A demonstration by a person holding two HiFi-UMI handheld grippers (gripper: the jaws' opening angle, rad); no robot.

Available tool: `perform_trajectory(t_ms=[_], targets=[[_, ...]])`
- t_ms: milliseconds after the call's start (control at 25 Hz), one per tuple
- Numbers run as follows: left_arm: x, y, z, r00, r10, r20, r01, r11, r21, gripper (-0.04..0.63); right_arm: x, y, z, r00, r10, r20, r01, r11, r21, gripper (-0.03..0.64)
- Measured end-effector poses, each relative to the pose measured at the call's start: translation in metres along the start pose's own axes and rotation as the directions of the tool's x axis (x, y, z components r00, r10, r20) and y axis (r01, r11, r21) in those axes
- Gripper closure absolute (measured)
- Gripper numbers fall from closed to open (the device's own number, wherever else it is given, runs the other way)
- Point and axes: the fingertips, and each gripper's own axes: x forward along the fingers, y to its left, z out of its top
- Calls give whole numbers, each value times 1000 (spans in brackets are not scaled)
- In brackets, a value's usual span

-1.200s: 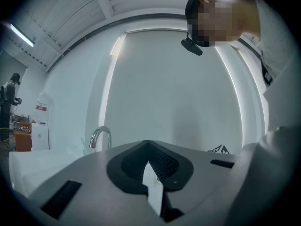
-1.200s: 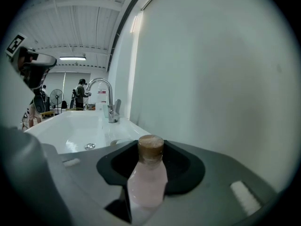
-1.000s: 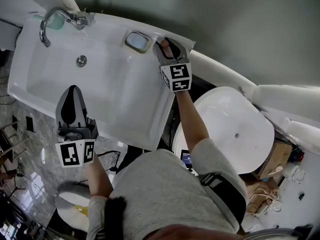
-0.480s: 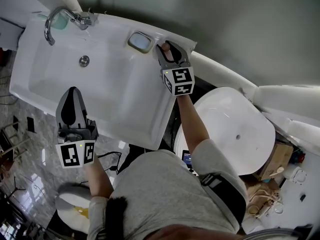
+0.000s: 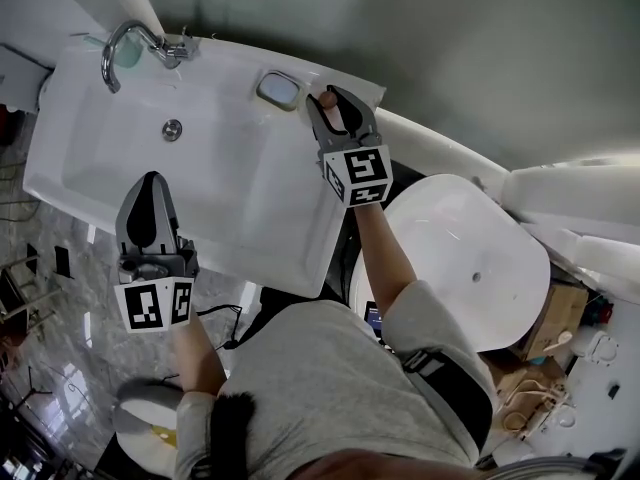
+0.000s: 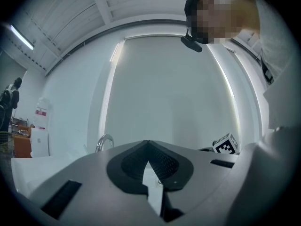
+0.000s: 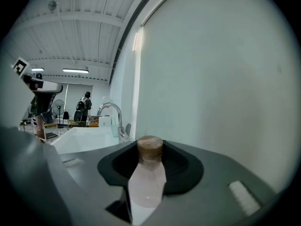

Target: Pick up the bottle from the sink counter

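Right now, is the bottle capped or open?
Capped. The pale pink plastic bottle has a brown round cap sitting on its neck; no open mouth shows in the right gripper view.

The bottle [image 7: 148, 185] is small, with a pale, pinkish, translucent body and a round brown cap [image 7: 150, 147]. It stands upright, cap uppermost, its body narrowing slightly toward the neck. It sits between the two dark pads of the right gripper [image 5: 331, 102], which close against its sides below the cap. From above only the brown cap shows, at the far right corner of the white tabletop [image 5: 292, 140], close to the wall. Whether its base rests on the tabletop cannot be told
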Motion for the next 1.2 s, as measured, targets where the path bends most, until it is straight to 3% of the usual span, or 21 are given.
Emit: perform_trajectory(t_ms=[600, 1200], targets=[[-38, 13, 37, 996, -23, 88, 21, 1000, 15, 589, -47, 55, 74, 999, -9, 47, 11, 999, -44, 468], [-78, 20, 66, 987, -50, 155, 51, 999, -1, 589, -108, 105, 114, 996, -40, 79, 44, 998, -43, 468]])
